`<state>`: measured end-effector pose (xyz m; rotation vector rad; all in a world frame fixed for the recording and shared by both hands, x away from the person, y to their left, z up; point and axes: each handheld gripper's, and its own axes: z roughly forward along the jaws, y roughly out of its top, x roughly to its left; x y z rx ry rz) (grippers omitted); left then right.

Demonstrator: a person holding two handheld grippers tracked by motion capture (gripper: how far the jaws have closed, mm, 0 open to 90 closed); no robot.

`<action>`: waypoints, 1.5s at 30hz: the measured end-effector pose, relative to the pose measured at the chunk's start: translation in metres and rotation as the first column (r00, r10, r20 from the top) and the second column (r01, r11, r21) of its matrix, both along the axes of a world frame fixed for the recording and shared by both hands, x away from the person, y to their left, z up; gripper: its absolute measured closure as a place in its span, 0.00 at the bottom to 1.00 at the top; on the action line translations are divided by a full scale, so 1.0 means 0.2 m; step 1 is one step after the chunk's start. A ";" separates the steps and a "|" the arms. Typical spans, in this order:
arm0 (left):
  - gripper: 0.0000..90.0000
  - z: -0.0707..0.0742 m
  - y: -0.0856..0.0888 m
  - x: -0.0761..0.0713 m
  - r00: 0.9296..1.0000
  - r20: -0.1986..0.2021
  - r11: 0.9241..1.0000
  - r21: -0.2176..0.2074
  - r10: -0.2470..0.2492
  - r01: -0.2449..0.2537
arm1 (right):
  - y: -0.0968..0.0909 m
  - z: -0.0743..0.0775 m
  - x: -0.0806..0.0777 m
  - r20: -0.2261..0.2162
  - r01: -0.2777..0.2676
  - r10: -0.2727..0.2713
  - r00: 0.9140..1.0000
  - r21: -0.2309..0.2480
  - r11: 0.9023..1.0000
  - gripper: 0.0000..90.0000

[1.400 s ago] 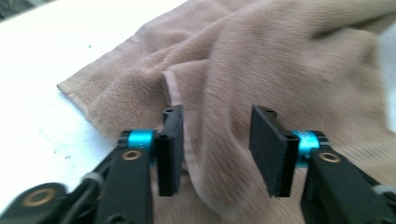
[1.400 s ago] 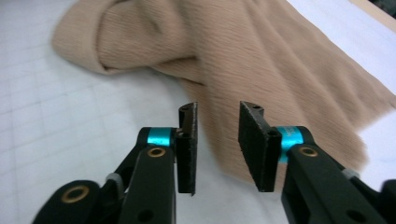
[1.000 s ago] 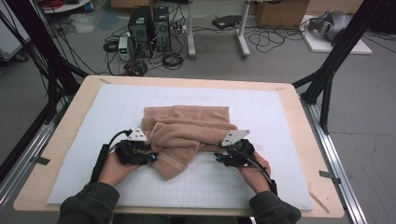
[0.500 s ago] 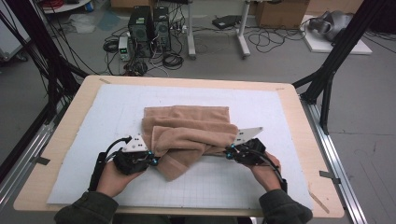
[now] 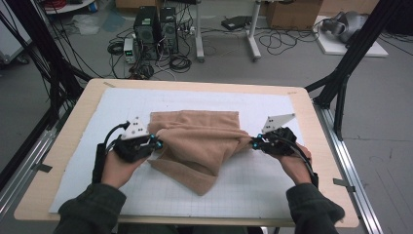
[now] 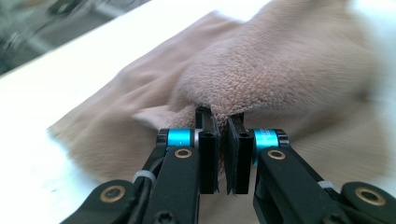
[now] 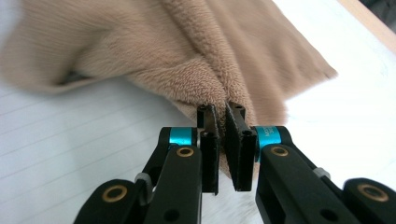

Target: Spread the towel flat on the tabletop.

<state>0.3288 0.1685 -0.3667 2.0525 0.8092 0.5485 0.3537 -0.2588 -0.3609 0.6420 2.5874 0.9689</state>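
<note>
Left tool [image 5: 157, 143] and right tool [image 5: 254, 143] each clamp an edge of the tan towel [image 5: 199, 141], seemingly lifted off the counter [image 5: 73, 117].

A lab or test room: computer towers [image 5: 156, 27] and tangled cables [image 5: 287, 41] on grey floor; black frame struts [image 5: 353, 58] around the tabletop [image 5: 63, 146].
</note>
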 end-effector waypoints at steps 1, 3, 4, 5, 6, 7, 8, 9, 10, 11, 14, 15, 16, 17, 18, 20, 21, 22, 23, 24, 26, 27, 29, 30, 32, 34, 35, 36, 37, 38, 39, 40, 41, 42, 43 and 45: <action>0.94 -0.04 0.01 0.06 0.999 -0.026 0.999 -0.018 0.026 -0.027 | 0.01 -0.03 0.05 -0.016 0.023 -0.023 1.000 0.001 1.000 0.94; 0.94 -0.12 0.00 0.17 0.996 -0.051 0.997 0.013 0.073 -0.072 | 0.04 -0.09 0.13 -0.051 0.054 -0.054 0.997 0.001 0.999 0.94; 0.94 -0.16 0.00 0.21 0.992 -0.091 0.996 0.017 0.086 -0.085 | 0.06 -0.12 0.16 -0.066 0.056 -0.056 0.996 -0.008 0.998 0.93; 0.93 -0.20 0.00 0.24 0.988 -0.124 0.996 0.032 0.088 -0.085 | 0.07 -0.15 0.18 -0.094 0.062 -0.063 0.994 -0.008 0.998 0.92; 0.91 -0.21 0.01 0.25 0.986 -0.140 0.995 0.055 0.091 -0.084 | 0.08 -0.18 0.20 -0.115 0.069 -0.071 0.991 -0.016 0.997 0.88; 0.87 -0.22 0.01 0.25 0.985 -0.150 0.996 0.037 0.086 -0.081 | 0.09 -0.19 0.20 -0.126 0.075 -0.077 0.989 -0.019 0.997 0.85; 0.83 -0.21 0.03 0.24 0.986 -0.147 0.997 0.021 0.073 -0.070 | 0.09 -0.19 0.19 -0.119 0.076 -0.076 0.990 -0.011 0.997 0.79; 0.79 -0.20 0.04 0.22 0.989 -0.131 0.998 0.017 0.064 -0.062 | 0.08 -0.19 0.17 -0.103 0.084 -0.083 0.991 0.000 0.996 0.76; 0.76 -0.19 0.05 0.19 0.991 -0.123 0.998 0.013 0.057 -0.056 | 0.07 -0.17 0.15 -0.097 0.085 -0.083 0.992 0.017 0.996 0.72; 0.72 -0.18 0.06 0.17 0.991 -0.122 0.999 0.003 0.049 -0.049 | 0.06 -0.16 0.12 -0.079 0.089 -0.087 0.993 0.028 0.996 0.69; 0.67 -0.13 0.09 0.06 0.997 -0.080 1.000 -0.003 0.017 -0.017 | 0.04 -0.11 0.01 -0.024 0.070 -0.069 0.997 0.086 0.994 0.69; 0.67 -0.12 0.10 0.02 0.998 -0.070 1.000 -0.006 0.003 -0.004 | 0.04 -0.10 -0.03 -0.014 0.062 -0.061 0.998 0.080 0.995 0.69; 0.66 -0.12 0.11 -0.01 0.998 -0.063 1.000 -0.002 -0.006 0.006 | 0.04 -0.09 -0.08 0.001 0.041 -0.041 0.999 0.092 0.995 0.69; 0.66 -0.12 0.11 -0.04 0.998 -0.060 1.000 -0.003 -0.018 0.018 | 0.05 -0.09 -0.11 0.002 0.029 -0.029 1.000 0.107 0.994 0.69; 0.66 -0.13 0.10 -0.06 0.997 -0.068 0.999 -0.006 -0.040 0.039 | 0.06 -0.09 -0.14 0.005 0.004 -0.005 1.000 0.123 0.992 0.69; 0.66 -0.16 0.09 -0.09 0.993 -0.084 0.997 -0.009 -0.083 0.083 | 0.11 -0.12 -0.18 -0.011 -0.047 0.049 0.999 0.133 0.990 0.69; 0.66 -0.17 0.09 -0.10 0.990 -0.100 0.995 -0.011 -0.097 0.096 | 0.14 -0.13 -0.20 -0.014 -0.080 0.083 0.996 0.126 0.989 0.69; 0.65 -0.19 0.08 -0.10 0.987 -0.116 0.994 -0.012 -0.109 0.108 | 0.17 -0.15 -0.22 -0.023 -0.102 0.105 0.994 0.124 0.987 0.68; 0.64 -0.21 0.07 -0.10 0.983 -0.136 0.992 -0.015 -0.124 0.123 | 0.21 -0.17 -0.23 -0.031 -0.120 0.125 0.992 0.127 0.985 0.67; 0.63 -0.23 0.06 -0.10 0.980 -0.145 0.991 -0.017 -0.135 0.134 | 0.24 -0.19 -0.24 -0.033 -0.148 0.153 0.988 0.124 0.981 0.67; 0.63 -0.26 0.05 -0.11 0.972 -0.169 0.987 -0.019 -0.163 0.163 | 0.31 -0.22 -0.25 -0.052 -0.193 0.200 0.978 0.114 0.975 0.66; 0.64 -0.28 0.04 -0.11 0.968 -0.180 0.984 -0.010 -0.174 0.175 | 0.34 -0.24 -0.25 -0.062 -0.215 0.222 0.973 0.107 0.971 0.66; 0.67 -0.31 0.03 -0.12 0.960 -0.202 0.979 0.010 -0.196 0.202 | 0.40 -0.28 -0.25 -0.078 -0.244 0.251 0.965 0.092 0.965 0.66; 0.70 -0.32 0.02 -0.12 0.954 -0.216 0.977 0.009 -0.207 0.214 | 0.42 -0.29 -0.24 -0.086 -0.257 0.264 0.961 0.091 0.962 0.66; 0.75 -0.33 0.00 -0.13 0.948 -0.223 0.970 0.029 -0.229 0.241 | 0.45 -0.32 -0.23 -0.105 -0.267 0.275 0.956 0.080 0.960 0.69; 0.86 -0.33 -0.01 -0.14 0.943 -0.216 0.963 0.040 -0.252 0.266 | 0.47 -0.35 -0.22 -0.114 -0.273 0.281 0.953 0.079 0.959 0.73; 0.90 -0.34 -0.02 -0.15 0.943 -0.215 0.962 0.047 -0.255 0.271 | 0.48 -0.35 -0.22 -0.122 -0.272 0.281 0.952 0.087 0.958 0.76; 0.93 -0.34 -0.03 -0.15 0.944 -0.213 0.962 0.050 -0.253 0.269 | 0.49 -0.36 -0.22 -0.122 -0.278 0.288 0.950 0.096 0.956 0.80; 0.94 -0.33 -0.03 -0.16 0.944 -0.210 0.961 0.054 -0.254 0.271 | 0.49 -0.36 -0.22 -0.118 -0.287 0.297 0.948 0.095 0.953 0.84; 0.95 -0.33 -0.03 -0.16 0.945 -0.209 0.962 0.055 -0.250 0.266 | 0.50 -0.37 -0.23 -0.115 -0.295 0.303 0.946 0.086 0.952 0.88; 0.96 -0.33 -0.03 -0.17 0.947 -0.202 0.962 0.064 -0.248 0.265 | 0.50 -0.37 -0.23 -0.108 -0.299 0.307 0.945 0.085 0.950 0.92; 0.96 -0.32 -0.02 -0.18 0.950 -0.195 0.963 0.067 -0.244 0.261 | 0.50 -0.36 -0.23 -0.110 -0.306 0.315 0.943 0.092 0.948 0.93; 0.96 -0.31 -0.02 -0.20 0.951 -0.187 0.963 0.065 -0.244 0.260 | 0.50 -0.36 -0.24 -0.112 -0.305 0.314 0.943 0.094 0.948 0.94; 0.96 -0.30 -0.02 -0.21 0.953 -0.182 0.965 0.057 -0.243 0.257 | 0.49 -0.35 -0.25 -0.116 -0.309 0.320 0.940 0.101 0.946 0.94; 0.96 -0.28 -0.01 -0.22 0.955 -0.173 0.966 0.052 -0.242 0.254 | 0.49 -0.34 -0.25 -0.118 -0.310 0.322 0.939 0.108 0.945 0.94; 0.97 -0.25 0.00 -0.27 0.957 -0.156 0.967 0.038 -0.243 0.251 | 0.48 -0.32 -0.29 -0.110 -0.315 0.326 0.939 0.103 0.943 0.94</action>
